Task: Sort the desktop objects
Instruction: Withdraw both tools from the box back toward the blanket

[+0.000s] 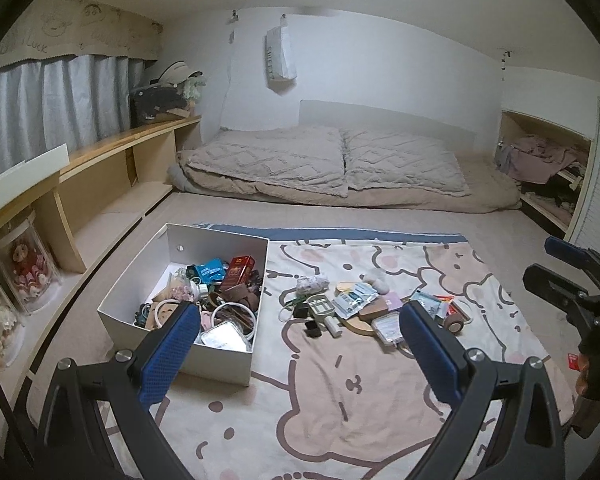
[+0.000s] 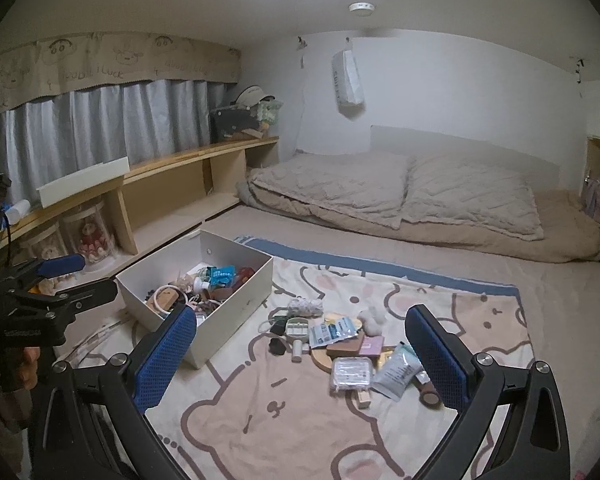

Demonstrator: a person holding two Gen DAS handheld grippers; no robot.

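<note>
white box [image 1: 224, 364] beside scattered clutter [image 1: 364, 308]

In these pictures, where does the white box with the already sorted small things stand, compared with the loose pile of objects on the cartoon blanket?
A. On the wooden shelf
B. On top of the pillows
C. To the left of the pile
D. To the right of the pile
C: in both wrist views the white box stands on the cartoon blanket, left of the loose pile.
</note>
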